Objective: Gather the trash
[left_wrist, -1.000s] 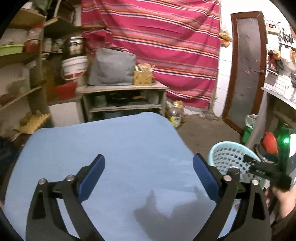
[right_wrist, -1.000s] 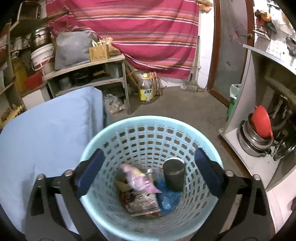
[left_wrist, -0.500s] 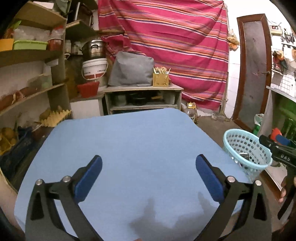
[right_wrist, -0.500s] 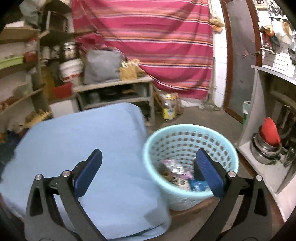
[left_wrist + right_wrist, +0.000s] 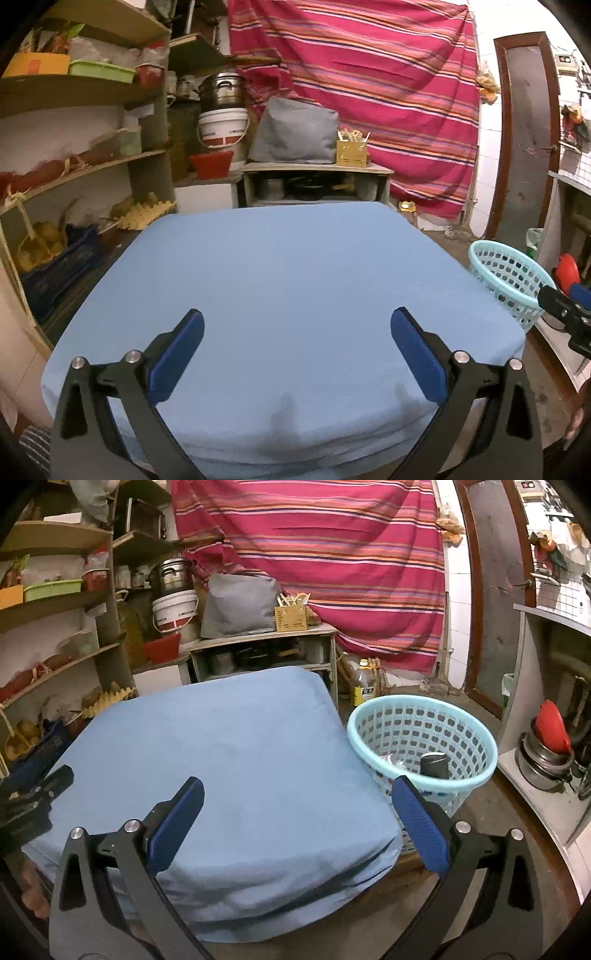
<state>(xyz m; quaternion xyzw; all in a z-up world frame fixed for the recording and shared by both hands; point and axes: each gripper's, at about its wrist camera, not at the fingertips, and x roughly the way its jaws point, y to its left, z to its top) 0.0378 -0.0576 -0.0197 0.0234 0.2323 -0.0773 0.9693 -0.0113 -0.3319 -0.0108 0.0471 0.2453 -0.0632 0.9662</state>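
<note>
A light blue perforated basket (image 5: pixel 421 734) stands on the floor at the right corner of the blue-covered table (image 5: pixel 229 746). Inside it I see a dark cylindrical can (image 5: pixel 434 765) and bits of wrappers. My right gripper (image 5: pixel 295 812) hangs open over the table's near right corner, holding nothing. My left gripper (image 5: pixel 295 347) is open above the table's front edge, also with nothing in it. In the left wrist view the basket (image 5: pixel 506 273) shows at the right, with the tip of the other gripper (image 5: pixel 565 306) in front of it. The table top (image 5: pixel 295 266) is bare cloth.
Wooden shelves (image 5: pixel 74 173) crowded with tubs and produce line the left. A low cabinet (image 5: pixel 314 181) with a grey bag and a yellow box stands behind the table. A striped curtain (image 5: pixel 332 554) covers the back wall. Pots and a red funnel (image 5: pixel 550 727) sit right of the basket.
Both grippers have pulled back and up from the basket and table. The right wrist view has swung from looking down into the basket to seeing it from the side. Both stayed open.
</note>
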